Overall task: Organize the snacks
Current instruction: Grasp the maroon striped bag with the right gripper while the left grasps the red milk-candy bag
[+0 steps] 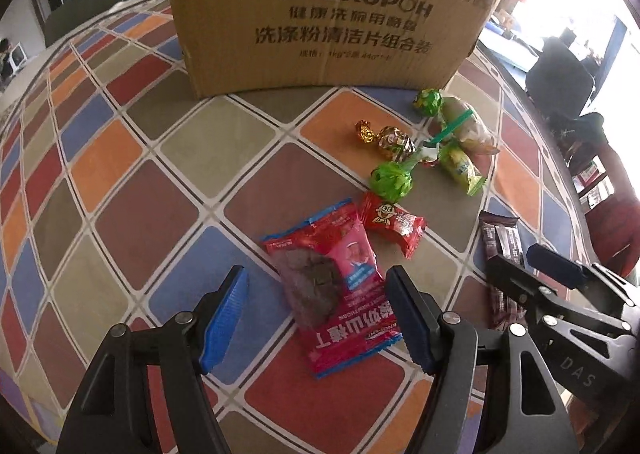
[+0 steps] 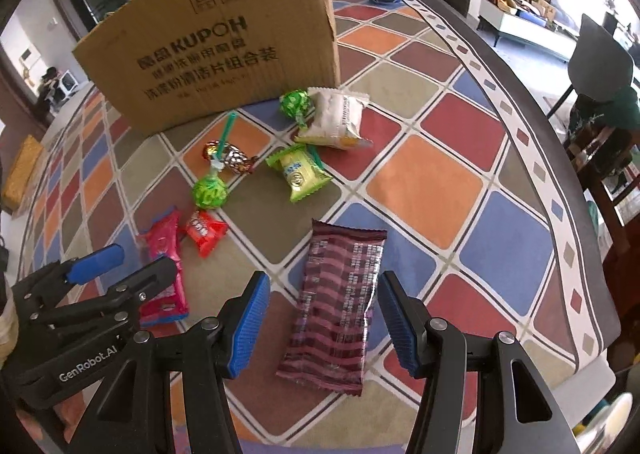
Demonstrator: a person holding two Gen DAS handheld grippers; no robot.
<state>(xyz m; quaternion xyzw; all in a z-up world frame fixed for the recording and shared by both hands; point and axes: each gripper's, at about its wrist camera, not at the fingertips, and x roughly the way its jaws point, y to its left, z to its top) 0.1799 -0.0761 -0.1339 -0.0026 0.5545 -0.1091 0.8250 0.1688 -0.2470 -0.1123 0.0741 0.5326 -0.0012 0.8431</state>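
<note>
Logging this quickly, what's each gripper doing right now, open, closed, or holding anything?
Left gripper: open, astride the red hawthorn packet.
Right gripper: open, astride the maroon bar.

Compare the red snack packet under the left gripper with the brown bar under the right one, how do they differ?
The red packet is wide, with a clear window showing dark pieces; the brown bar is long, narrow and striped, with its contents hidden. The packet has blue edges; the bar is brown all over. Both lie flat on the tablecloth, each framed by open, untouching blue pads.
</note>
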